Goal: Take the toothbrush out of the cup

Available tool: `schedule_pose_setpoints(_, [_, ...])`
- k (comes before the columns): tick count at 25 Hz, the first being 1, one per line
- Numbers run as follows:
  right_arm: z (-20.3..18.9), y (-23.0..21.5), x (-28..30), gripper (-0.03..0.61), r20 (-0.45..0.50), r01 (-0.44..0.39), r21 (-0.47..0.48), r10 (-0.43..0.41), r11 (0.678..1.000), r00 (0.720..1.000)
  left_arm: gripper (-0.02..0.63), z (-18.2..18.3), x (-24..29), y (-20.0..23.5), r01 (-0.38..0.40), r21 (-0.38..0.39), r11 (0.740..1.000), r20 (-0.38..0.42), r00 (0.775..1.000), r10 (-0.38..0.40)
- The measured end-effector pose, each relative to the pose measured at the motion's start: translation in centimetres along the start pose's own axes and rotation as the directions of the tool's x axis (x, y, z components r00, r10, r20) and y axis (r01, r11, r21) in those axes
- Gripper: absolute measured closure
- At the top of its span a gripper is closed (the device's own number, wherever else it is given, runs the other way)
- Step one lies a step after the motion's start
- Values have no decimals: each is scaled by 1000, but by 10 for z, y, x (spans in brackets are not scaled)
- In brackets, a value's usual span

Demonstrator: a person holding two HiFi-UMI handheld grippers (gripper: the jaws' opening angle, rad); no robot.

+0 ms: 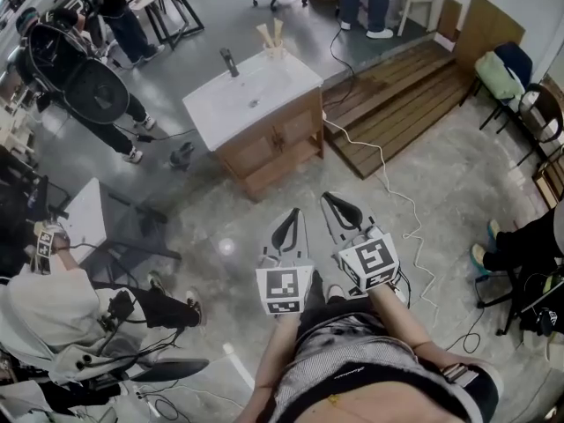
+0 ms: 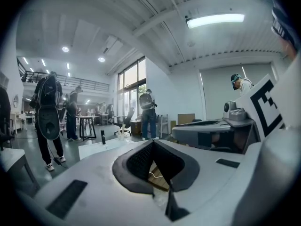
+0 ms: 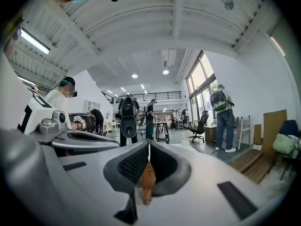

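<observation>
A cup (image 1: 271, 40) holding pale toothbrushes stands on the far right corner of a white sink top (image 1: 220, 104), a good way ahead of me. It shows small in the left gripper view (image 2: 123, 136) and the right gripper view (image 3: 184, 141). My left gripper (image 1: 294, 211) and right gripper (image 1: 328, 197) hang side by side over the concrete floor, short of the cabinet. Both point level toward the sink. The left gripper (image 2: 153, 142) has its tips together with nothing held. The right gripper (image 3: 149, 145) is shut and empty too.
A black faucet (image 1: 229, 62) stands at the sink's back edge, over a wooden cabinet (image 1: 273, 144). A white cable (image 1: 388, 179) trails past a wooden platform (image 1: 397, 95) on the right. People stand or sit at the left (image 1: 88, 77), lower left (image 1: 53, 307) and right edge (image 1: 529, 245).
</observation>
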State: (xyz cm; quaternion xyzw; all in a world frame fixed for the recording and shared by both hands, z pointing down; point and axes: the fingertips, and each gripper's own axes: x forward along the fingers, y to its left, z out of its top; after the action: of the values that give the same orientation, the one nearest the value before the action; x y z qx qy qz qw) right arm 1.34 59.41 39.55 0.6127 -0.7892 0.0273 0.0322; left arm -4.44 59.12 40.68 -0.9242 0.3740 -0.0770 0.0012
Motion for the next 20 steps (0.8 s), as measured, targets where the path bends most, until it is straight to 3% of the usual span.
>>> schedule_pose_setpoints(7, [5, -8, 62, 515, 7, 11, 2, -11, 1000, 1000, 614, 4, 45, 46, 61, -57, 997, 15, 998, -60])
schedule_pose_setpoints(14, [4, -18, 123, 515, -8, 41, -6, -42, 999, 999, 614, 3, 90, 87, 109, -18, 994, 4, 994, -109])
schedule_pose_setpoints(20, [-1, -21, 160, 515, -23, 65, -6, -66, 998, 998, 614, -2, 111, 118, 144, -32, 989, 12, 990, -144])
